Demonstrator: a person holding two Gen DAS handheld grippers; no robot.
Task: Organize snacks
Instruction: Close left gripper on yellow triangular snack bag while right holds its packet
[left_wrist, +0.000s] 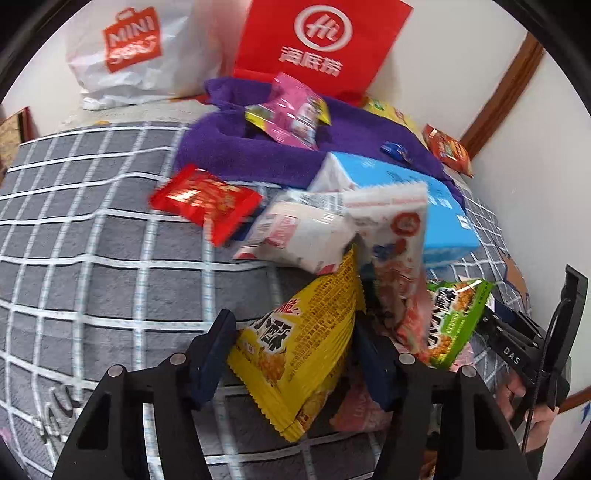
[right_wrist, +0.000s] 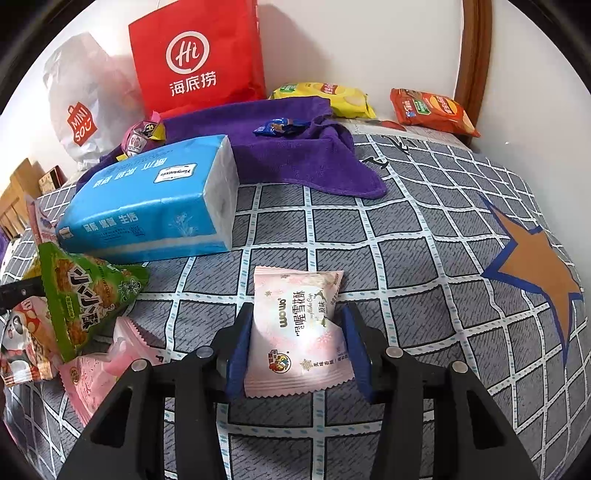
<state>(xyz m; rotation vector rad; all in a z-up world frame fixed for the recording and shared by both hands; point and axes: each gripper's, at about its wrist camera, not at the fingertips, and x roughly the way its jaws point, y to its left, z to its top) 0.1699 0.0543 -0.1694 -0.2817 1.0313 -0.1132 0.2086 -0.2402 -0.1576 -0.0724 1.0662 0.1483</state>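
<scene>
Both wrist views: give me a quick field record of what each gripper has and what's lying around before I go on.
surface: grey checked bedsheet
left gripper: jaws either side of yellow snack packet; contact unclear
right gripper: jaws close beside pale pink wowo snack packet; grip not certain
snack pile: green snack packet and panda-print packet at left of right wrist view
blue tissue pack: lying on the sheet, behind the pile
purple towel: small blue wrapped snack on it
back wall: red Haidilao bag, white Miniso bag
</scene>
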